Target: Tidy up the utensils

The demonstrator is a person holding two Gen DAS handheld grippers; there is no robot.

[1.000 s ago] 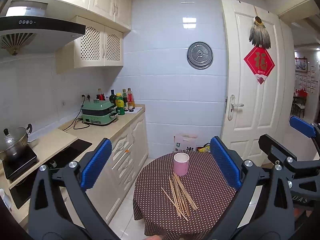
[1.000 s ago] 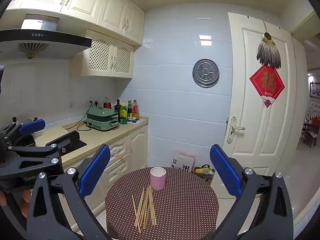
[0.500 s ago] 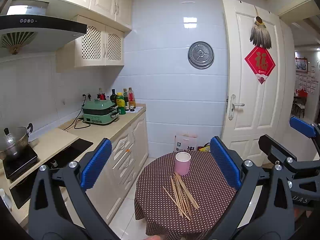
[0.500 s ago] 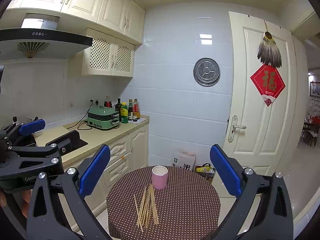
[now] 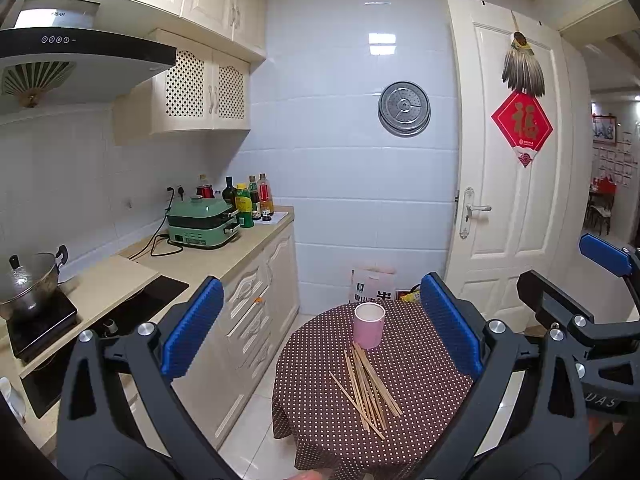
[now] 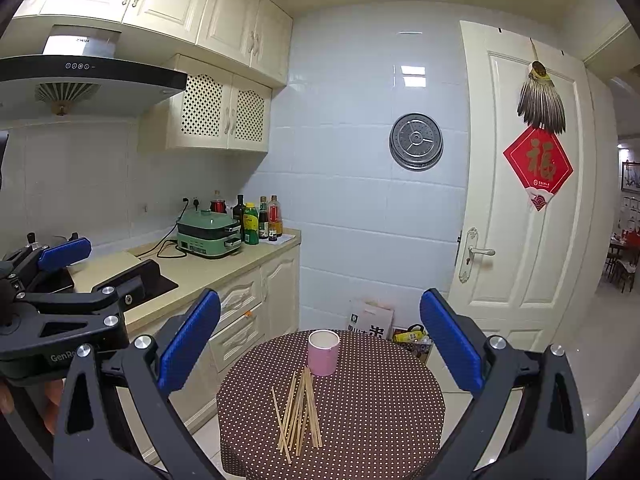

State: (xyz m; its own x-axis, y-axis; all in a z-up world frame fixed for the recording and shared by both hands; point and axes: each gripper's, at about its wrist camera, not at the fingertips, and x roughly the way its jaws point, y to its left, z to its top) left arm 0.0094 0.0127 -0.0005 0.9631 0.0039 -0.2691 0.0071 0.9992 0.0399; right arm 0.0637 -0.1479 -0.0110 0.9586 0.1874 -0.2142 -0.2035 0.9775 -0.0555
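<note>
We saw both grippers held above and short of the round table point(image 5: 420, 360). The left gripper point(image 5: 320, 332) stood wide apart, empty; the right gripper point(image 6: 320, 340) likewise. The chopsticks point(image 5: 366, 390) lay loose on the dotted cloth, just before the pink cup point(image 5: 369, 325). Only the left view showed the wok point(image 5: 30, 280); only the right view showed fingers point(image 6: 52, 400) under the left gripper.

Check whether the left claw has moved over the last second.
Yes. In the left wrist view the round polka-dot table and white door have slid slightly right, so the open left claw has turned slightly left.
</note>
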